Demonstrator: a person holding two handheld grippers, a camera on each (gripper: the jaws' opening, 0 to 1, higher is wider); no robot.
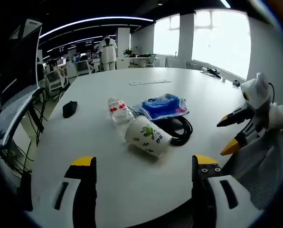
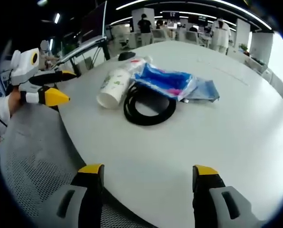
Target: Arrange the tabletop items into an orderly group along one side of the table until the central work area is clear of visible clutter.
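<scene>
Jaws of the left gripper (image 1: 145, 164) stand wide apart with nothing between them, their yellow tips hovering over the near edge of the round white desk (image 1: 189, 90). Jaws of the right gripper (image 2: 145, 172) are likewise spread and hold nothing, poised over the desk's rim with a mesh chair seat (image 2: 34, 161) below it.

Ahead of the left gripper, near the middle of the desk, the clutter sits in 1 loose cluster. A white paper cup (image 1: 147, 136) with green print lies on its side, nearest the jaws. Just behind it a clear water bottle (image 1: 118, 111) with a red label also lies down, touching the cup. Beside them, a blue plastic packet (image 1: 163, 105) rests partly over a coil of black cable (image 1: 180, 129). A small black object (image 1: 70, 109) lies well apart from the cluster, toward the desk's far-left edge.

At the right side of the left gripper view, the right gripper comes into sight, its 2 yellow-tipped jaws parted. At the left of the right gripper view, the left gripper shows the same way, held by a hand (image 2: 14, 100) in a white sleeve.

Beyond the desk is an open office with bright windows (image 1: 217, 38) and a person in white (image 1: 108, 51) standing far off.
</scene>
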